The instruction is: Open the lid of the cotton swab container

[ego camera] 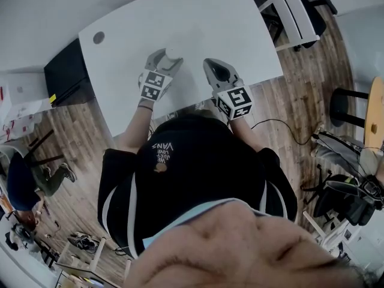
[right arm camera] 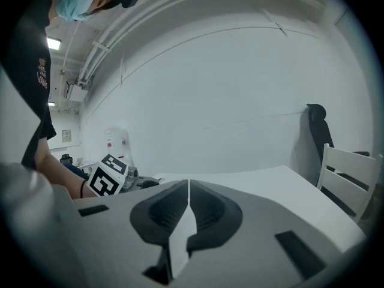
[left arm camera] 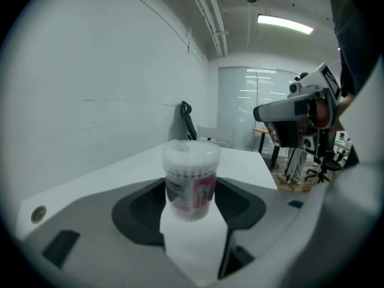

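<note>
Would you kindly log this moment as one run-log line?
left gripper: shut on cotton swab container | lid: on | right gripper: shut, empty

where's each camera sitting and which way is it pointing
Head view: on the person's head, looking down at the table; shows their shirt, forearms, left gripper and right gripper.
Left gripper view: on the left gripper, looking along its fingers, shut on the container; right gripper at upper right.
Right gripper view: on the right gripper, looking along its shut fingers toward a wall; left gripper and shirt at left.
Shared: each gripper view shows the other gripper.
</note>
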